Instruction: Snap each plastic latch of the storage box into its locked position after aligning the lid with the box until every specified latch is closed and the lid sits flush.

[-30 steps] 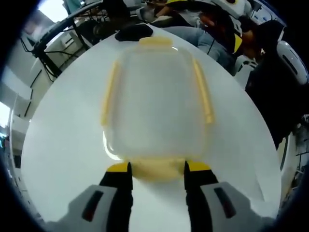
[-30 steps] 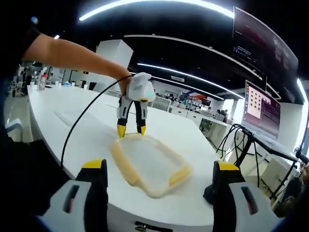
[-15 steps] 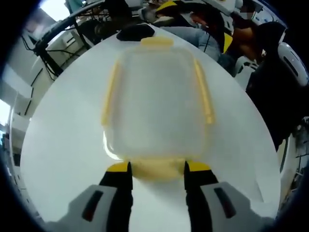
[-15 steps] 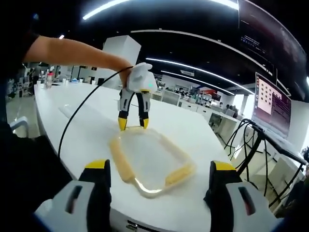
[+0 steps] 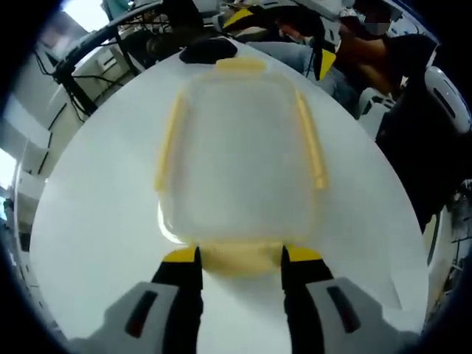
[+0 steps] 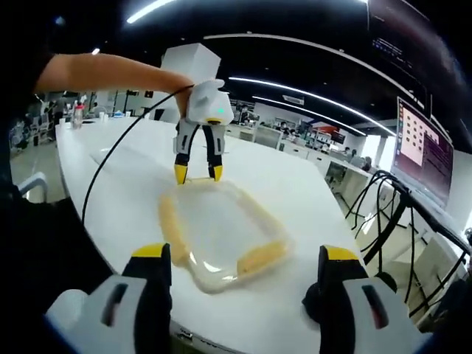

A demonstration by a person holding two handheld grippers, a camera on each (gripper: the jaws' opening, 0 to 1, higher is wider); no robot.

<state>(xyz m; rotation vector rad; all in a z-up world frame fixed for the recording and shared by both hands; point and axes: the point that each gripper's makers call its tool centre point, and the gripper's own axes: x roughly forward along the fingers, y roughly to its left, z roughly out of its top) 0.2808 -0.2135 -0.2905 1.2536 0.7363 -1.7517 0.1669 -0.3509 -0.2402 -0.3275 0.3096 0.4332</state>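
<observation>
Two grippers work over one clear storage box [image 5: 240, 158] with yellow latches, which lies flat on a white table [image 5: 96, 221]. In the left gripper view, the left gripper [image 5: 240, 259] has its yellow-tipped jaws set on either side of the near latch [image 5: 237, 258], the tips at the latch's ends — whether they squeeze it I cannot tell. The long side latches [image 5: 311, 140] run along the box's left and right edges. In the right gripper view, the right gripper [image 6: 240, 254] is spread wide and holds nothing — the box sits between and beyond its jaws, near the table's edge.
</observation>
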